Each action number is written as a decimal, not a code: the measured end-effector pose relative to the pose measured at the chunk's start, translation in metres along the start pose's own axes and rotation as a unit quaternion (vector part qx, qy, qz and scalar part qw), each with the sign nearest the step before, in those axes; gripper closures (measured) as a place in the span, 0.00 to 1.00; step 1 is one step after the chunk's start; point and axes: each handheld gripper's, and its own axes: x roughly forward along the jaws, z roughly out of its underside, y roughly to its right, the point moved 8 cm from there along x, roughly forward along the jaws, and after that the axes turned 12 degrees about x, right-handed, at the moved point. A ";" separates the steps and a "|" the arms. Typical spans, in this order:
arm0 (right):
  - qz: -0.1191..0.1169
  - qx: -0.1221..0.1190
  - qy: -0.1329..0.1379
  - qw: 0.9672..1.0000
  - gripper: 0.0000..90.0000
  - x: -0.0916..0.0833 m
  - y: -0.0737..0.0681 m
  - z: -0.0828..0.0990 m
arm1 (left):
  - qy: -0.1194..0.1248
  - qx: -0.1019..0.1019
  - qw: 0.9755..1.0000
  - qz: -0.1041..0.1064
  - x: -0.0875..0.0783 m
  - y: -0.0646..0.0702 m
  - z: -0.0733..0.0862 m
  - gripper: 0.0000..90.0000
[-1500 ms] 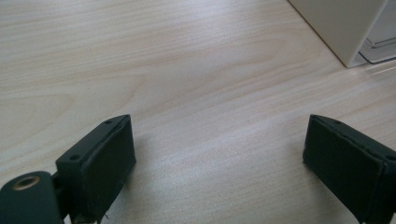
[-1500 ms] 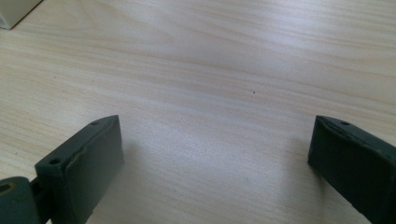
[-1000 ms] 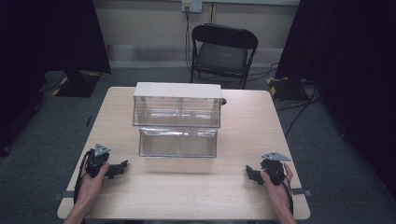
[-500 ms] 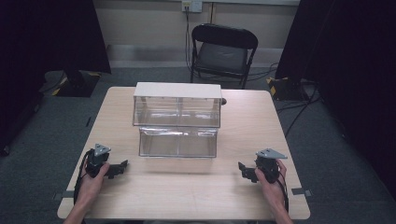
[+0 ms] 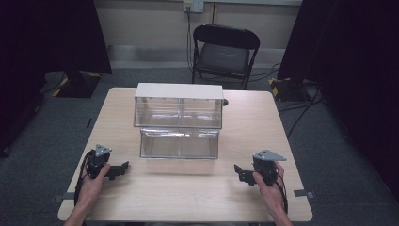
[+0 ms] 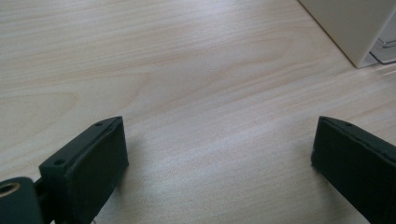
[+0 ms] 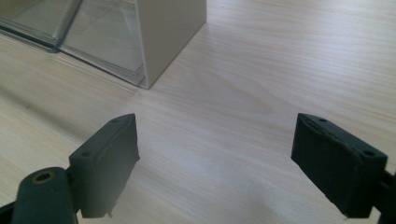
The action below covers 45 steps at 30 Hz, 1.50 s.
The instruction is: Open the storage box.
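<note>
Both hand-held grippers sit low over the pale wooden table (image 5: 188, 188), jaws spread wide and holding nothing: left black gripper (image 5: 123, 167) near the left edge, right black gripper (image 5: 239, 173) near the right. The clear plastic two-tier drawer box with a beige top (image 5: 179, 123) stands mid-table between them (well apart from both).

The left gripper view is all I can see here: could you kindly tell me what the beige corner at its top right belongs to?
Observer: It belongs to a drawer unit with clear fronts, standing mid-table; its lower drawer is pulled out toward the person.
Operator: Thank you. Where is the right gripper, please?
Observer: The right gripper rests near the table's front right, jaws wide apart and empty.
Operator: Is anything beyond the table?
Observer: A black folding chair stands behind it.
</note>
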 end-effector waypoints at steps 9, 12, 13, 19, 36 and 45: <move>-0.023 -0.015 -0.003 1.000 0.16 -0.002 -0.017 -0.003 | 0.000 0.002 1.000 -0.001 0.000 0.000 0.000 0.04; -0.029 -0.015 -0.004 0.999 0.16 -0.001 -0.021 -0.004 | 0.000 0.000 1.000 0.000 0.000 0.000 0.000 0.03; -0.029 -0.017 -0.004 0.999 0.16 -0.001 -0.021 -0.004 | 0.000 0.000 1.000 0.000 0.000 0.000 0.000 0.03; -0.039 -0.024 -0.007 0.999 0.16 0.001 -0.033 -0.007 | 0.000 0.000 1.000 0.000 0.000 0.000 0.000 0.03; -0.062 -0.059 -0.038 0.996 0.16 0.035 -0.073 -0.014 | -0.001 0.001 1.000 -0.001 0.000 0.000 0.000 0.03; -0.066 -0.061 -0.040 0.995 0.16 0.053 -0.084 -0.018 | -0.001 0.001 1.000 -0.002 0.000 0.000 0.000 0.03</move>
